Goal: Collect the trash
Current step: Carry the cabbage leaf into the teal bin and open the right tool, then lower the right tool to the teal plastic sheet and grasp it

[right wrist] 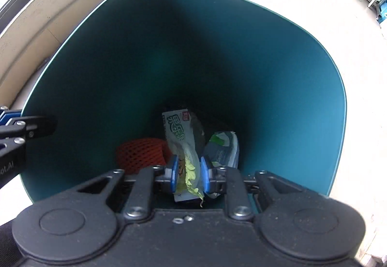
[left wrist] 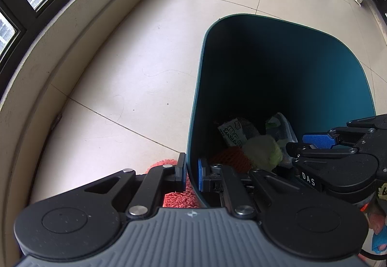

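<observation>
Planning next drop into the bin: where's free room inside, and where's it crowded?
Free: the deep teal plastic bin is empty above the litter, with bare walls far and right. Crowded: the bottom, with orange foam net, white-green printed wrapper and grey-blue pouch. The left gripper clamps the near-left rim; the right gripper hangs above the litter.

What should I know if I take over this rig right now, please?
Left gripper: shut on the teal bin at its near wall, one finger inside, one outside.
Right gripper: over the bin's mouth, jaws slightly apart, a yellow-green wrapper between them; grip unclear.
Done: an orange net, a white wrapper and a grey-blue pack lie at the bin's bottom.
Left: drop the yellow-green wrapper in; other trash is not in view.
</observation>
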`<state>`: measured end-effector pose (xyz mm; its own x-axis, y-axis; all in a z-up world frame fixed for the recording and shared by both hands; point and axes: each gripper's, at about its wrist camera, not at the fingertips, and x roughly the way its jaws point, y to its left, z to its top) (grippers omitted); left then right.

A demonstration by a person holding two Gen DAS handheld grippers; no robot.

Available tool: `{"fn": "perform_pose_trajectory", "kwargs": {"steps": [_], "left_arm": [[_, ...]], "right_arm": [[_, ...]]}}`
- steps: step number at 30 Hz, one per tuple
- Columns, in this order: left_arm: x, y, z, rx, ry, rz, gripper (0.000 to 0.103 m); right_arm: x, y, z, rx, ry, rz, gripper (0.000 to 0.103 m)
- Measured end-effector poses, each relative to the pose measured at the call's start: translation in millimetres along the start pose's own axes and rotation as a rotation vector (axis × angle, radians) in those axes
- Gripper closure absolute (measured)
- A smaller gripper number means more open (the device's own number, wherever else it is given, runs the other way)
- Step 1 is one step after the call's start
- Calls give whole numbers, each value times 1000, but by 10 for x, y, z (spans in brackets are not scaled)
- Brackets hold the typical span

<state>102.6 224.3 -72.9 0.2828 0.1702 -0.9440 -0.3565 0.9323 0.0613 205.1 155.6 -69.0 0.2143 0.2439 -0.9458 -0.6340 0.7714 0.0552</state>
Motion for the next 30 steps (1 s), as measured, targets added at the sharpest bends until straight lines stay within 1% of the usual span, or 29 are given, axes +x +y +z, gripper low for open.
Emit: {"fn": "perform_pose_trajectory", "kwargs": {"steps": [1, 3, 4, 8, 12, 13, 17, 22, 26, 28, 30], "left_arm": [[-2, -2, 0, -1, -2, 2, 95], [0, -4, -2, -2, -3, 4, 95], [4, -3, -3, -2, -3, 6, 95], [5, -20, -3, -3, -2, 15, 95], [-1, -26, 0, -4, 2, 23, 95], [0, -34, 0, -3, 3, 26, 95], [-12, -72, 7, 0, 6, 34, 95], [-20, -96, 18, 3, 9, 49, 95], [-44, -117, 14, 6, 16, 60, 95], [-52, -122, 12, 7, 16, 68, 95], [-49, -124, 16, 4, 19, 69, 95]], "right_arm": [[-30, 11, -10, -2, -3, 8, 76], [-121, 21, -55, -13, -22, 21, 69], [-184, 9, -74, -18, -33, 29, 67], [-502, -100, -167, -10, -82, 72, 62], [-823, -210, -286, 9, -133, 98, 59], [-887, -257, -301, 13, -145, 101, 57], [-1110, -543, -399, 41, -186, 96, 53], [-1277, -932, -585, 103, -210, 73, 49], [-1330, -1278, -839, 177, -207, 40, 46], [-1329, -1504, -1022, 240, -196, 24, 42], [-1278, -1727, -1199, 296, -175, 4, 41]]}}
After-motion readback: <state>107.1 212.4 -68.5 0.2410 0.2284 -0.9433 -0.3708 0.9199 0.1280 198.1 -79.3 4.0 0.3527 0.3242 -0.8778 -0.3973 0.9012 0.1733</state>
